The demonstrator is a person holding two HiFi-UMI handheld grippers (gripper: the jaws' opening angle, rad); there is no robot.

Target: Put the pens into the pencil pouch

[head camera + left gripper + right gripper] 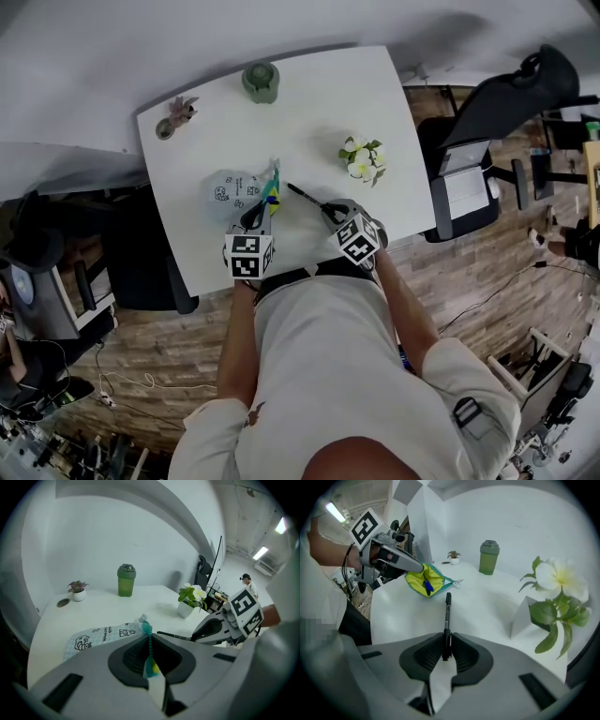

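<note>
1 white table (309, 94) stands on wood-plank floor (441, 272).

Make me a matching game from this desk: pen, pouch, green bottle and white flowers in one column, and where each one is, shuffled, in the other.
Things:
1. pen
2. pouch
3. green bottle
4. white flowers

Places:
A. standing at the far edge of the table
B. pinched at its zipper edge by the left gripper
C. standing on the right side of the table
D. clamped between the jaws of the right gripper

Pairs: 1-D, 2-B, 3-A, 4-C.
</note>
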